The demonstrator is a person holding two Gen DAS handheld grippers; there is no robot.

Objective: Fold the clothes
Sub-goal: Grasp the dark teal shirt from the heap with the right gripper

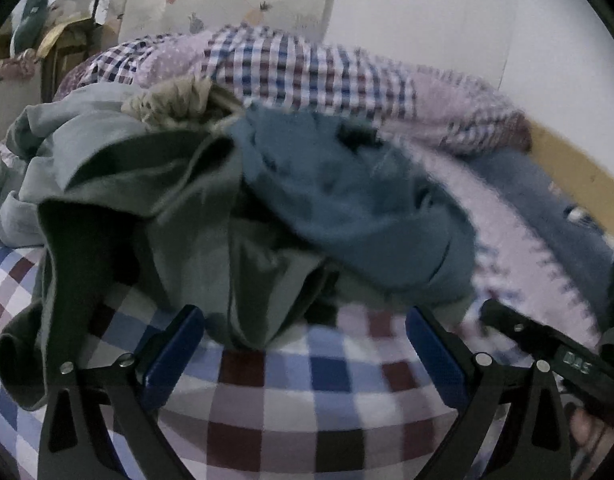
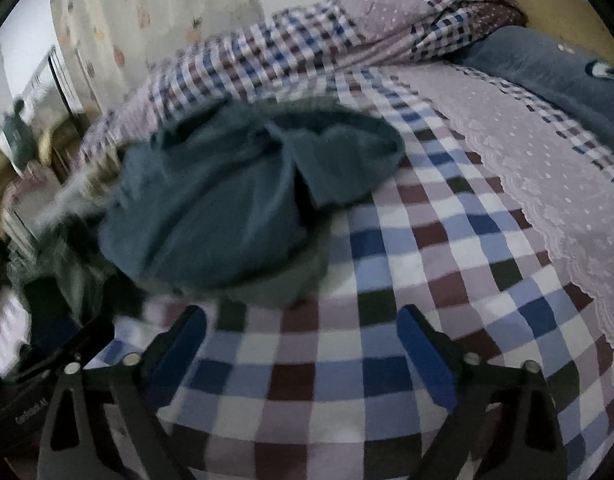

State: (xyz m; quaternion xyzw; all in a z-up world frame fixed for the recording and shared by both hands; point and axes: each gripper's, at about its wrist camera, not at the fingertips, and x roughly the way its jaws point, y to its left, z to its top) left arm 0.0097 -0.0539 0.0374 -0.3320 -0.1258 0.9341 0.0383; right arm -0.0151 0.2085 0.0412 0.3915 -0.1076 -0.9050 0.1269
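A pile of clothes lies on the checked bed sheet [image 1: 291, 400]. On top is a teal-blue garment [image 1: 347, 192], also in the right wrist view [image 2: 227, 200]. Under and left of it is an olive-green garment [image 1: 147, 208], and a light grey one [image 1: 79, 132] lies further left. My left gripper [image 1: 305, 344] is open and empty, its jaws just in front of the green garment's lower edge. My right gripper [image 2: 301, 340] is open and empty over the sheet, just in front of the pile; part of it shows at the right of the left wrist view [image 1: 547, 344].
A checked quilt [image 2: 307, 60] is bunched along the far side of the bed. A blue pillow [image 2: 547, 68] and a lilac lace-edged cover [image 2: 547, 160] lie at the right. A wooden headboard [image 1: 575, 168] and a wall stand behind. Furniture and clutter [image 2: 19, 140] stand at the left.
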